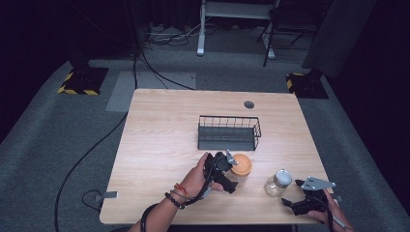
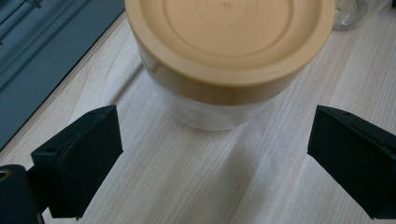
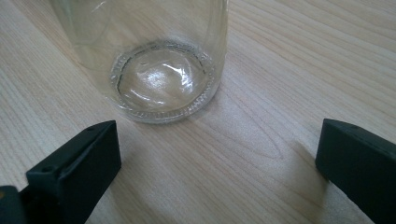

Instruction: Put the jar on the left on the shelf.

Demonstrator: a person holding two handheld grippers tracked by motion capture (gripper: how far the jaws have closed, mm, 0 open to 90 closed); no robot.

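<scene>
You have one table (image 1: 159,145), one wire basket (image 1: 228,132), two jars and two grippers in front of you. The table is light wood with a small round hole (image 1: 249,104) near its far edge. The basket, dark and rectangular, sits upright a little past the middle of the table.

The two jars stand on the near right part of the table, well apart from each other. The larger one, the jar with the tan lid (image 1: 240,165), stands just in front of the basket's near right corner; in the left gripper view its wide lid (image 2: 229,42) tops a clear glass body. The smaller one, the clear glass jar (image 1: 277,184), stands to its right and nearer to you, with a pale top; in the right gripper view you see its round glass base (image 3: 161,84) flat on the wood.

Your left hand (image 1: 196,179) reaches in at a slant from the bottom edge, wearing bracelets at the wrist, and holds your left gripper (image 2: 212,149) pointed at the tan-lidded jar. Its jaws are spread wide, one on each side, with the jar just ahead and not touched. Your right gripper (image 3: 217,158) sits low at the table's near right corner, aimed at the glass jar. Its jaws are also released and wide, just short of the jar's base, gripping nothing.
</scene>
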